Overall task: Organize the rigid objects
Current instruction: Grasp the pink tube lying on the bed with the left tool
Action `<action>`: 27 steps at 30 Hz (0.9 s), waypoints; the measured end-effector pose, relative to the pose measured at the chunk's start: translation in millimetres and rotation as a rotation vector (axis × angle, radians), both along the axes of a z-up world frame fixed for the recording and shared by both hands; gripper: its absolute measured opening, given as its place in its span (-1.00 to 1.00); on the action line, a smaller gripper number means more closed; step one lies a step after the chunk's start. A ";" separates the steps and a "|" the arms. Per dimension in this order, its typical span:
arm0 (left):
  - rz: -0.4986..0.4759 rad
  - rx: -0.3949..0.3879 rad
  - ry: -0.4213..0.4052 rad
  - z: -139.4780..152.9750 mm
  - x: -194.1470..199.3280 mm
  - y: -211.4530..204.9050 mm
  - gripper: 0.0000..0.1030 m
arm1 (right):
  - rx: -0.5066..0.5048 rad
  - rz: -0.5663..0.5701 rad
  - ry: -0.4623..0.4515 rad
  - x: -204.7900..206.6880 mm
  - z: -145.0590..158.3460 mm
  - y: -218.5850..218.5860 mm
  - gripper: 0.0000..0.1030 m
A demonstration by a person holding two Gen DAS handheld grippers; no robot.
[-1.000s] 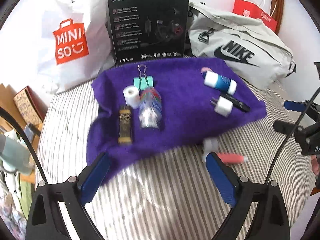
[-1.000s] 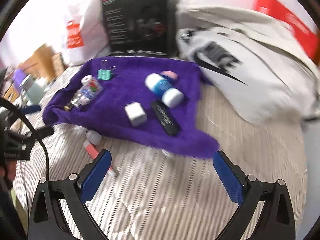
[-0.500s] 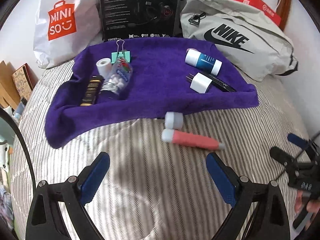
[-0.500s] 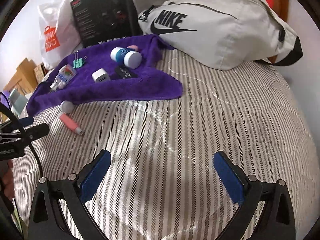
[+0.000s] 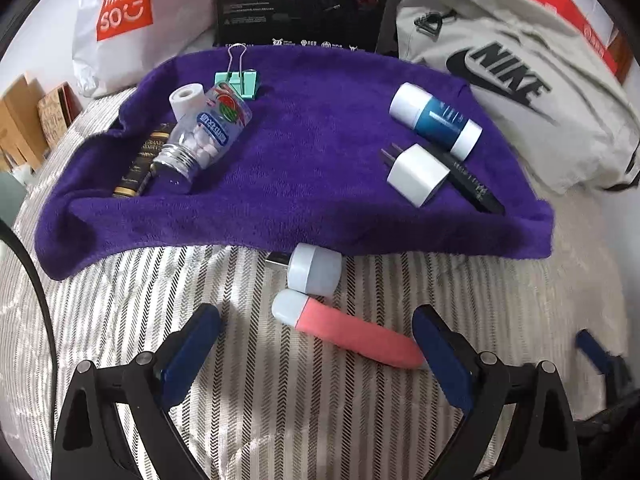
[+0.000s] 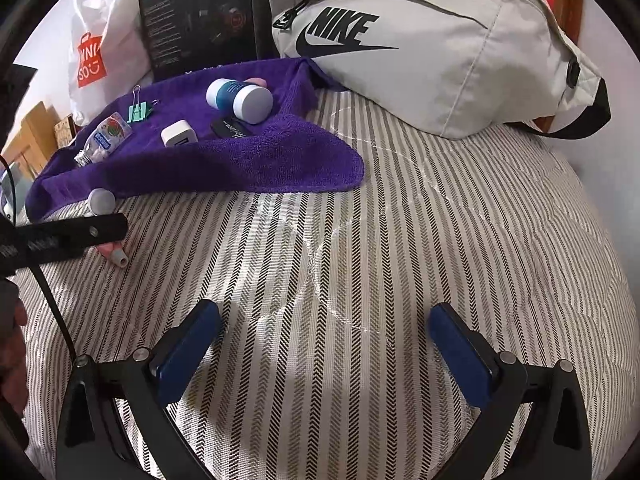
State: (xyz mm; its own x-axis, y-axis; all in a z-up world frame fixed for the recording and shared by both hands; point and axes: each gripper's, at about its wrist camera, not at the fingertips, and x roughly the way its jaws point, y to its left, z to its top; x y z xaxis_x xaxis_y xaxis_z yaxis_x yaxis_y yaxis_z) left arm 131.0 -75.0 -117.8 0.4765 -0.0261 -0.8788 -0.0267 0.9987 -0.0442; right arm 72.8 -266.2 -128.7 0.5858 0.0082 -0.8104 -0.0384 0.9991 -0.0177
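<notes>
The pink tube (image 5: 352, 334) lies on the striped bedcover (image 5: 256, 380) just off the near edge of the purple towel (image 5: 320, 152), its pale cap end toward a small pale cap-like piece (image 5: 315, 270) that sits touching or nearly touching it, right at the towel's hem. My left gripper (image 5: 316, 346) hovers over it with the jaws spread wide and nothing in them, the tube's tapered end lying close against the right pad. On the towel, toward its right side, rest a blue-and-white bottle (image 5: 436, 120), a white charger plug (image 5: 418, 174) and a flat black stick (image 5: 472, 188); toward the left edge are a bottle of white tablets (image 5: 204, 136), a small white roll (image 5: 186, 100), a mint binder clip (image 5: 238, 80) and a dark gold-lettered bar (image 5: 138, 168). My right gripper (image 6: 324, 346) is equally wide open and empty over bare bedcover, well apart from everything. The risk I see is the tube lying slantwise between my left jaws: closing now could catch only its tip and flick it away, or knock the pale piece under the towel's fold. The soft bed may also let it sink and roll. There seems to be something dark beneath that pale piece, though I cannot make it out.
</notes>
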 end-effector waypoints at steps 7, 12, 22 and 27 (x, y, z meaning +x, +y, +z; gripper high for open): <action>-0.026 0.069 0.003 -2.0 -16.2 5.2 1.00 | 0.001 0.000 0.000 0.4 -0.1 -0.9 0.99; -0.027 0.047 -0.022 -1.9 -29.0 27.2 1.00 | 0.001 0.001 0.000 0.6 0.0 0.0 0.99; 0.004 0.054 -0.121 -3.4 -40.3 25.9 1.00 | 0.001 -0.006 -0.001 1.4 -0.7 -0.4 0.99; 0.004 0.053 -0.129 -2.8 -40.7 27.1 1.00 | 0.002 -0.006 -0.001 1.3 -1.3 -1.0 0.99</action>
State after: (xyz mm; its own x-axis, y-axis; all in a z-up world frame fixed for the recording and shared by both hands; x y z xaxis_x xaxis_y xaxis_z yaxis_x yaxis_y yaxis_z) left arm 90.3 -47.9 -120.6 0.5854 0.0214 -0.8105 -0.0284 0.9996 0.0058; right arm 74.1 -267.2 -129.9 0.5866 0.0060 -0.8099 -0.0324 0.9993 -0.0161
